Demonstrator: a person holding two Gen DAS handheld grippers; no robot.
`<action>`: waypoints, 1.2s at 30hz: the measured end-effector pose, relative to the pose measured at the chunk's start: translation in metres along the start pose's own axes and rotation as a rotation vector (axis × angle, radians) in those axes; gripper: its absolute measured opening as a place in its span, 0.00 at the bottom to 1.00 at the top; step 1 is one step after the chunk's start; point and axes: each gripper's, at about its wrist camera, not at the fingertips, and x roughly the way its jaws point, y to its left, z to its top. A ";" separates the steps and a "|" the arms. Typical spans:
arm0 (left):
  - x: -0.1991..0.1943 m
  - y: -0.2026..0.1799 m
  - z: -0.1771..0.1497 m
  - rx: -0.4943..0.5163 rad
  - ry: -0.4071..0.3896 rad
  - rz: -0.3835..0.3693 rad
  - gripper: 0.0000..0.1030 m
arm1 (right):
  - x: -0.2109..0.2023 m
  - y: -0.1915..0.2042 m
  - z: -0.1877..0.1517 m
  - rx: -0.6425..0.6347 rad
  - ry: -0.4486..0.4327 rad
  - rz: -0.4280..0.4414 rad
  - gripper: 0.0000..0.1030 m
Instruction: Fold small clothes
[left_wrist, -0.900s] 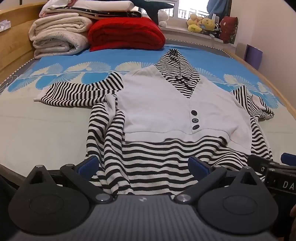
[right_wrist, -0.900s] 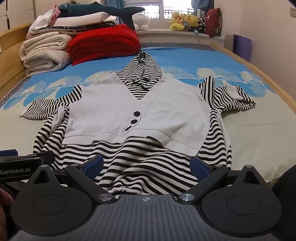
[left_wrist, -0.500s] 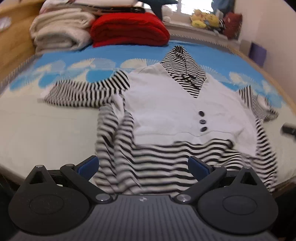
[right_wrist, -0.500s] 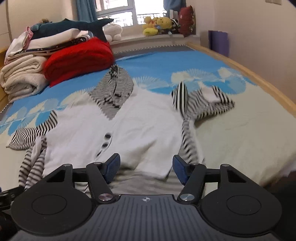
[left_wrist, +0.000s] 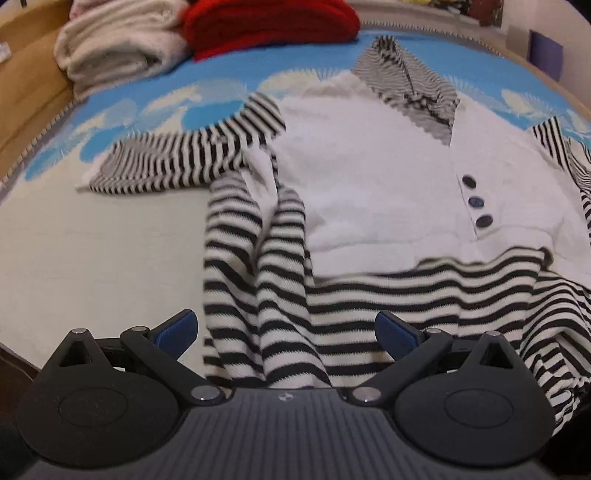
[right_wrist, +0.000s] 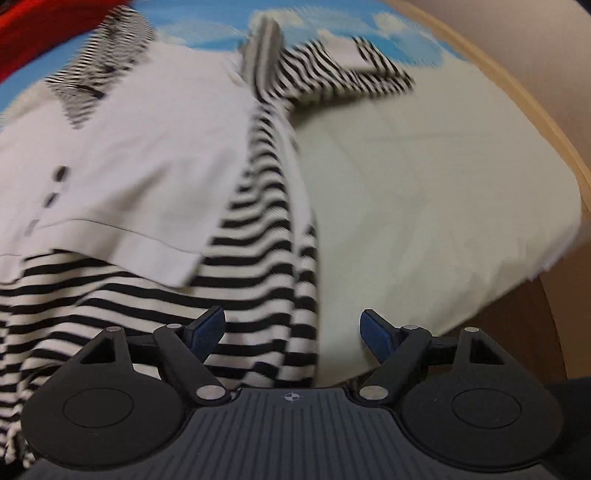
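- Lying flat on the bed (left_wrist: 92, 258), front up, is a small hooded top (left_wrist: 369, 177): a white body with three dark buttons (left_wrist: 476, 201), over a black-and-white striped lower part and sleeves.
- The left gripper (left_wrist: 286, 332) sits low over the garment's near hem, its blue-padded fingers (left_wrist: 177, 330) spread wide, with folds of striped fabric showing between them; no cloth is pinched.
- One striped sleeve (left_wrist: 177, 166) stretches out sideways across the pale sheet and onto the blue floral print.
- In the right wrist view, the right gripper (right_wrist: 291, 330) is also spread apart, near the hem at the other side of the top, with the striped side edge (right_wrist: 295, 258) running into the gap between its fingers (right_wrist: 376, 332); whether they touch the fabric I cannot tell.
- The other sleeve (right_wrist: 340, 77) lies bent near the far edge, blurred.
- Beyond the hood (left_wrist: 406, 77), folded cream blankets (left_wrist: 122, 48) sit beside a red folded blanket (left_wrist: 269, 22) at the head of the bed.
- A wooden bed frame (right_wrist: 535, 122) curves around the mattress edge.
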 end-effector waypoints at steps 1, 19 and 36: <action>0.003 0.000 -0.001 -0.011 0.021 -0.003 0.99 | 0.005 0.000 -0.001 0.003 0.014 -0.006 0.78; -0.004 0.004 -0.005 -0.041 0.042 0.042 0.99 | -0.033 -0.014 -0.004 0.016 -0.168 -0.065 0.47; 0.016 -0.013 -0.020 0.002 0.158 -0.041 0.97 | -0.028 0.023 -0.030 -0.167 -0.048 0.116 0.55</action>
